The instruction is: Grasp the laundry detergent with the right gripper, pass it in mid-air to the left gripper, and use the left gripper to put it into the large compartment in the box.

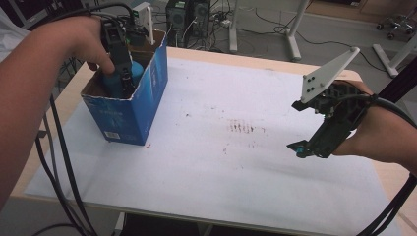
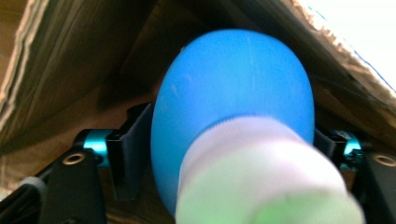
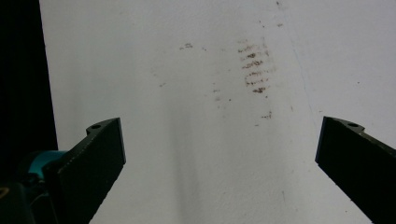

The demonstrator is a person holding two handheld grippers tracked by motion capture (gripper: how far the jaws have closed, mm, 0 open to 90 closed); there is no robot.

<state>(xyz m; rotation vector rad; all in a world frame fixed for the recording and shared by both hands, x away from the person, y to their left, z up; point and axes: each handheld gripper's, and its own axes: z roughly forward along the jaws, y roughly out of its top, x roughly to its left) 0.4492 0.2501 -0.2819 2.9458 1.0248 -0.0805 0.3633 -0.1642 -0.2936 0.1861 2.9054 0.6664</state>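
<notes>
The left gripper (image 1: 125,81) reaches down into the blue box (image 1: 129,110) at the far left of the table (image 1: 206,191). A blue bottle (image 2: 233,107) with a white cap sits between its jaws inside the box; whether the pads squeeze it, I cannot tell. The right gripper (image 1: 301,149) hangs over the white sheet (image 3: 196,93), jaws spread wide with nothing between them

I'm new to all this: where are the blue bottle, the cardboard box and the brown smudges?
blue bottle (image 2: 233,88): left gripper view, on its rounded blue body.
cardboard box (image 1: 123,115): high view, on its blue front wall.
brown smudges (image 3: 254,65): right gripper view, mid-patch on the white sheet.
</notes>
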